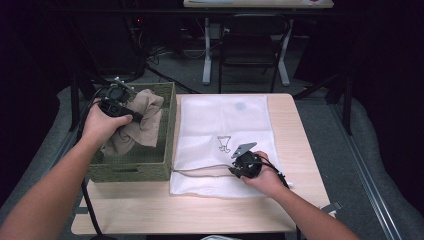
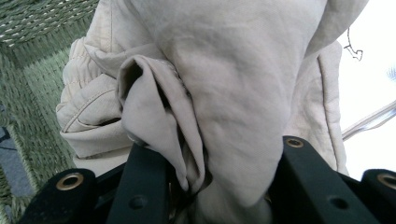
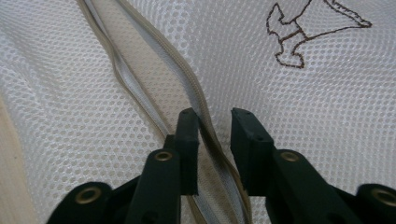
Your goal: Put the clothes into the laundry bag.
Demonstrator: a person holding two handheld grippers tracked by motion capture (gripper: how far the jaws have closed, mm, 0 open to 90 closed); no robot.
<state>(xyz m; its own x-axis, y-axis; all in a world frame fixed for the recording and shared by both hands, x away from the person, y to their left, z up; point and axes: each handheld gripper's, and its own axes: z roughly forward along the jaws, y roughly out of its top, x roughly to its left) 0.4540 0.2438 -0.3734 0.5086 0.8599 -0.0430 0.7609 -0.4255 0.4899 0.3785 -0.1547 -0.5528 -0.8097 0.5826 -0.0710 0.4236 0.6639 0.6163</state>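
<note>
The work in hand looks like getting a beige garment (image 1: 141,120) out of a green woven basket (image 1: 168,125) and into a white mesh laundry bag (image 1: 220,125) that lies flat on the table (image 1: 200,210), and the coming move seems to turn on the bag's zipper (image 3: 154,84). In the right gripper view the zipper runs as a long, narrow band straight out from between the jaws, away and up to the left, so its long axis lies along the jaws' reach rather than across it. The right gripper (image 3: 214,122) stands over it with the zipper edge in the gap between its jaws, against the left one; the gap is small, but I cannot tell whether the pads already pinch the edge. A small stitched figure (image 3: 313,32) on the mesh sits further off to the right of those jaws. The right hand (image 1: 265,177) is plainly the nearer one to the opening; in the high view it rests at the bag's near edge. The left gripper (image 2: 224,186) is closed on a thick fold of the garment, which bulges up and forward from between its jaws, above the basket. From those jaws the bag lies off to the right, just beside the basket wall, so I judge the opening must be lifted before the cloth can cross.
</note>
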